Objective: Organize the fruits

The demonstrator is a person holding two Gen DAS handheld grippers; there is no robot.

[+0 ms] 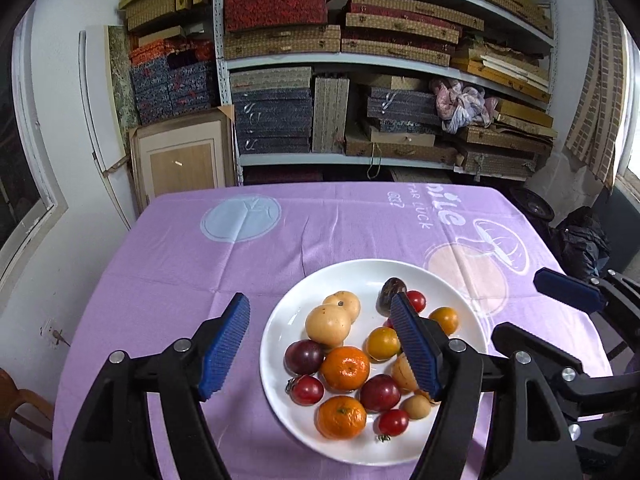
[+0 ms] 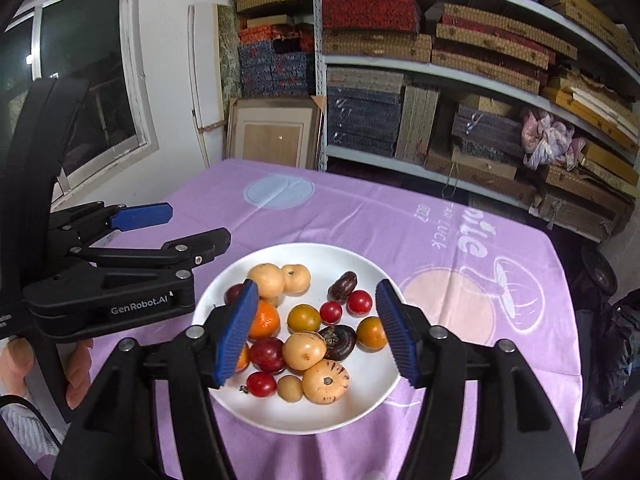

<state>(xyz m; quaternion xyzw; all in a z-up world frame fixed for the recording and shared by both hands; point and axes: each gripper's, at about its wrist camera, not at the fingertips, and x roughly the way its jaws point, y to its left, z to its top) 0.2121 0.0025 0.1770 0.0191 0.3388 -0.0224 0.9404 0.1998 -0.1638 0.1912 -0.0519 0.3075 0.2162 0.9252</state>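
A white plate [image 1: 296,412] on the purple tablecloth holds several fruits: orange mandarins [image 1: 345,367], dark red plums [image 1: 304,357], small red tomatoes [image 1: 307,390], pale yellow fruits [image 1: 328,322] and a dark brown fruit [image 1: 392,290]. My left gripper [image 1: 320,346] is open and empty, hovering over the plate's left side. My right gripper [image 2: 316,334] is open and empty above the plate [image 2: 360,404], its fingers astride the fruit pile. A striped pale fruit [image 2: 326,381] lies nearest in the right wrist view.
The purple tablecloth [image 1: 180,264] covers the table. Shelves of stacked boxes [image 1: 360,80] stand behind it. A window [image 2: 92,80] is on the left wall. A framed board [image 1: 184,160] leans by the shelf. Each gripper shows in the other's view.
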